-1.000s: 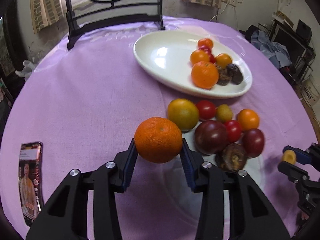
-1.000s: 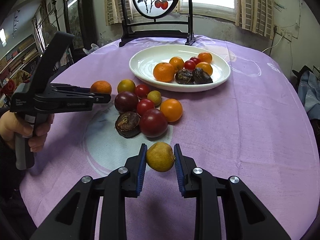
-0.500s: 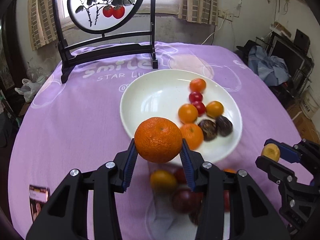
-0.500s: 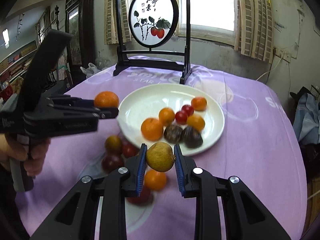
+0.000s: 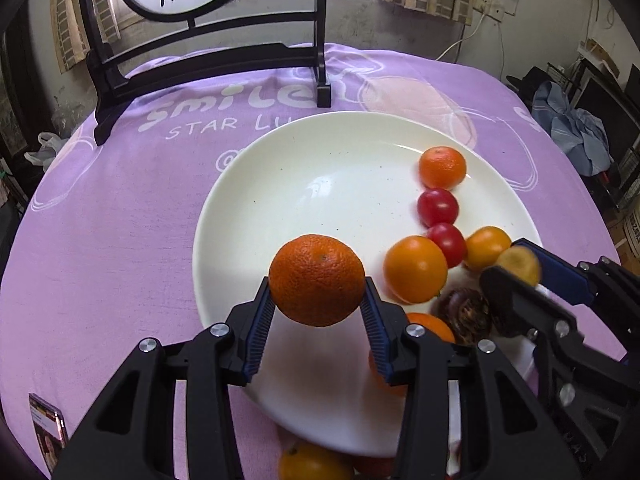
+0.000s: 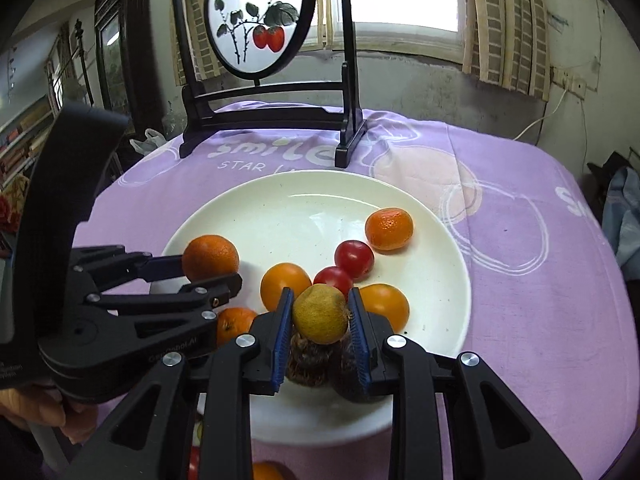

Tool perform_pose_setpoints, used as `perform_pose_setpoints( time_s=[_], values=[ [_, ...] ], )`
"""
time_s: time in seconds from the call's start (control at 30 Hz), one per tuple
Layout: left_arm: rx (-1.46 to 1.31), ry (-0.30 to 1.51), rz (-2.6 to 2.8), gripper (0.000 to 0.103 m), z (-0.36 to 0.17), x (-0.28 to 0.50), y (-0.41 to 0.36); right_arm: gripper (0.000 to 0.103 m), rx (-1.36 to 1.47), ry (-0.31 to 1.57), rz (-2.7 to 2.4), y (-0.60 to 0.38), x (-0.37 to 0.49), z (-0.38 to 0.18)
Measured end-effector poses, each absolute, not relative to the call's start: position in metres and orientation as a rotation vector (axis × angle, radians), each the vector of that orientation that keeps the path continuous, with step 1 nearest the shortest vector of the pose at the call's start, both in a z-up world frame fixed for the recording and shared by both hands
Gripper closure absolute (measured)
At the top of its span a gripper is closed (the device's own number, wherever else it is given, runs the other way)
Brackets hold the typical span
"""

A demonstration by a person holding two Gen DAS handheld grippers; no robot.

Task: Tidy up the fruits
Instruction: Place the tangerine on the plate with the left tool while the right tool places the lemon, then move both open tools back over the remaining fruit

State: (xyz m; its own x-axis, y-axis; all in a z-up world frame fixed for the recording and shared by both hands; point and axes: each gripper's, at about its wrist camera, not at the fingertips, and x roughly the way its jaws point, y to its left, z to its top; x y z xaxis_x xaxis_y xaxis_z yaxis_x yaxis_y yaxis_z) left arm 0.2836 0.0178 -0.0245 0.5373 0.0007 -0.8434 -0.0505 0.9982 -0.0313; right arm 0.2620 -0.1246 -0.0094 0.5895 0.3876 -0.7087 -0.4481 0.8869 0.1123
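Observation:
My left gripper (image 5: pixel 318 300) is shut on a big orange (image 5: pixel 317 280) and holds it above the near left part of the white plate (image 5: pixel 280 200). My right gripper (image 6: pixel 320 320) is shut on a small yellow-green fruit (image 6: pixel 320 314) above the plate's (image 6: pixel 280 216) near side. The plate holds small oranges (image 6: pixel 389 229), red tomatoes (image 6: pixel 354 255) and dark brown fruits (image 6: pixel 308 358). In the right wrist view the left gripper (image 6: pixel 210 270) holds the orange (image 6: pixel 210 256) at the plate's left rim. The right gripper with its fruit (image 5: pixel 518 264) shows at right in the left wrist view.
A black stand with a round painted screen (image 6: pixel 260 16) stands on the purple tablecloth (image 6: pixel 520 240) behind the plate. Loose fruits (image 5: pixel 312 462) lie on the cloth below the plate's near rim. A phone (image 5: pixel 46 432) lies at the near left.
Both grippers have moved forward and lower, from near the loose fruit pile to over the plate, each still holding its fruit. The plate now fills both views.

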Motion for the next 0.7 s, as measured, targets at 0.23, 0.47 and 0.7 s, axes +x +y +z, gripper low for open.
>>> perform_pose_setpoints(
  time_s=[0.23,0.47,0.7],
  values=[
    [-0.048,0.945,0.034,0.043,-0.011,0.272,0.021,0.048,-0.039,0.796,0.475,-0.136,0.253,-0.007],
    [-0.049,0.890,0.013,0.035,0.012,0.233,0.019,0.040,-0.086,0.759,0.486,-0.151,0.208,0.013],
    [0.007,0.849,0.000,0.022,0.026,0.181,0.018,0.038,-0.201,0.799,0.528,-0.153,0.154,0.005]
  ],
)
